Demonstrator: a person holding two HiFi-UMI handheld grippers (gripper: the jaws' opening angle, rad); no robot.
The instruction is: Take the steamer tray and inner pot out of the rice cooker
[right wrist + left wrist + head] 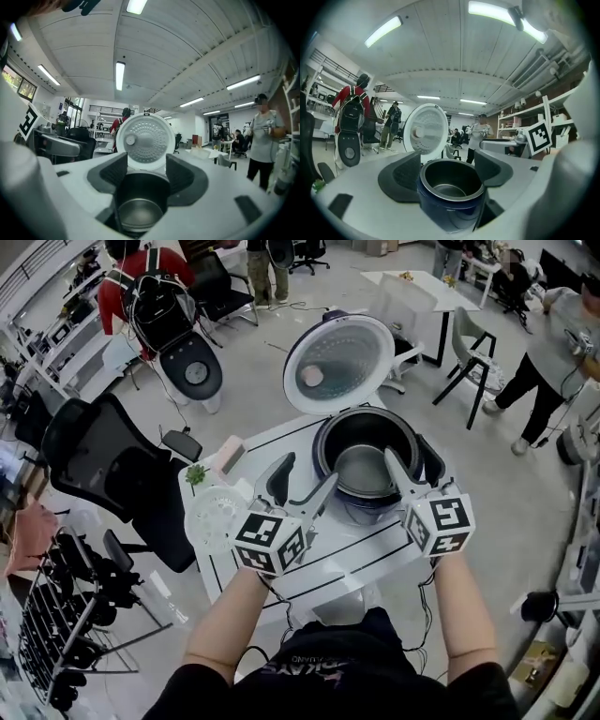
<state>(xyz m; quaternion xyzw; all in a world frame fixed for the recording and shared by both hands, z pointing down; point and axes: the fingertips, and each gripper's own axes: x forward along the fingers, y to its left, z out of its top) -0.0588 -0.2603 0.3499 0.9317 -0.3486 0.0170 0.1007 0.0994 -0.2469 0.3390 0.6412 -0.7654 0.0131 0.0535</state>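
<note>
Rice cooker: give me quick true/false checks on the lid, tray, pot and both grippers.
1. The rice cooker has its lid swung open. True.
2. The steamer tray sits inside the cooker. False: it lies on the table, left of the cooker.
3. The inner pot is in the cooker. True.
4. The left gripper is shut on the pot rim. False: its jaws are apart and hold nothing.
5. The right gripper has its jaws apart, facing into the pot. True.
</note>
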